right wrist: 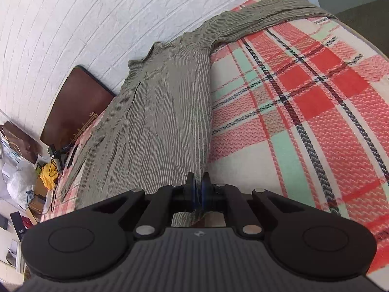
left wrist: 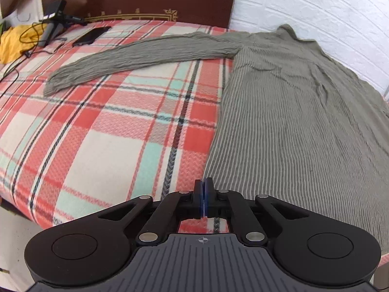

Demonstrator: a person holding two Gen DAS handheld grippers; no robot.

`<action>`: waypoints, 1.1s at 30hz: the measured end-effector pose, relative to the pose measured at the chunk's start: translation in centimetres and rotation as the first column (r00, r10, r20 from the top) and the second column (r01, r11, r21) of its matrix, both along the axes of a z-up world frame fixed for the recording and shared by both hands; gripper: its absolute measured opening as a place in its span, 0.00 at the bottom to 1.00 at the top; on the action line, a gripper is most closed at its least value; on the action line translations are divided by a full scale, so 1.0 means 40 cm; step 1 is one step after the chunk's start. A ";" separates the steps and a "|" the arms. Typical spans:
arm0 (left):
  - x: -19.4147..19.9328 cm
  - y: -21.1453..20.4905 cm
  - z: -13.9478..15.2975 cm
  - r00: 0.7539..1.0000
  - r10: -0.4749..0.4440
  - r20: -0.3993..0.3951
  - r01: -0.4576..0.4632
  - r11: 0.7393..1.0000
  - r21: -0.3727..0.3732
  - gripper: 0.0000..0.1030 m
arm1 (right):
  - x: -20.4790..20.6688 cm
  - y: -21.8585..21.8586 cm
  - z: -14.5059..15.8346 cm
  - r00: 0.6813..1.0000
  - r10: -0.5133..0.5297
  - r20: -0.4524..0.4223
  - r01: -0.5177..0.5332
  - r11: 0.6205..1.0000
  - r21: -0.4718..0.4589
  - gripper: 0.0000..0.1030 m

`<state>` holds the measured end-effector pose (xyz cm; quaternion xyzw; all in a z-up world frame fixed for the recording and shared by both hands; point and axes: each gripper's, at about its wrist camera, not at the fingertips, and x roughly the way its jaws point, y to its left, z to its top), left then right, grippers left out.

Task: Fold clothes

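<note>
Left wrist view: left gripper (left wrist: 203,182) pressed together at the hem corner of the grey striped garment (left wrist: 291,121); whether cloth is pinched, cannot tell. Garment lies flat at frame right on the plaid blanket (left wrist: 97,133), sleeve (left wrist: 145,53) stretched toward upper left. Phone (left wrist: 91,35) and cables (left wrist: 29,36) lie beyond the cuff.

Right wrist view: right gripper (right wrist: 198,177) pinches the opposite hem corner, probably for lifting the hem into a fold.
</note>
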<state>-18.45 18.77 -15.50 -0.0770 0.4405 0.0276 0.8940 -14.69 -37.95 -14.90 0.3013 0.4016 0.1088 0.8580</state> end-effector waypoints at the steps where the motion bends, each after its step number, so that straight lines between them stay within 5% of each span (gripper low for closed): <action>1: -0.004 0.000 0.001 1.000 0.000 0.003 0.000 1.000 -0.001 0.00 | -0.003 0.004 0.000 1.000 0.006 -0.003 -0.006 1.000 -0.008 0.04; 8: -0.033 -0.009 0.007 1.000 -0.021 -0.004 0.021 0.999 0.028 0.00 | -0.018 0.012 -0.009 0.999 0.016 -0.027 -0.017 0.999 -0.052 0.05; 11: -0.047 -0.002 0.002 1.000 -0.023 0.000 0.023 0.999 0.028 0.00 | -0.015 0.027 -0.008 0.999 0.034 -0.014 -0.036 0.994 -0.106 0.12; 13: -0.056 0.012 0.012 1.000 0.000 0.026 0.000 1.000 0.003 0.24 | -0.019 0.026 0.003 1.000 0.022 0.011 -0.020 0.992 -0.126 0.30; 15: -0.061 0.029 0.027 0.998 0.016 0.058 -0.014 0.999 -0.040 0.35 | -0.024 0.018 0.016 0.999 -0.005 0.036 0.010 0.992 -0.130 0.62; 17: -0.058 0.039 0.040 0.995 0.026 0.091 -0.018 0.996 -0.088 0.61 | -0.025 0.010 0.026 0.999 -0.020 0.047 0.026 0.991 -0.134 0.62; 18: -0.050 0.040 0.041 0.995 0.020 0.100 -0.009 0.994 -0.113 0.63 | -0.024 0.007 0.027 0.999 -0.024 0.048 0.030 0.990 -0.135 0.62; 25: 0.026 0.036 -0.012 0.999 -0.030 0.030 0.035 0.977 -0.212 0.64 | -0.017 0.009 0.009 0.999 -0.045 0.029 0.048 0.990 -0.129 0.62; 33: 0.079 0.018 -0.026 0.995 -0.089 0.039 0.095 0.973 -0.211 0.69 | -0.007 0.013 0.007 0.998 -0.060 0.021 0.062 0.991 -0.115 0.67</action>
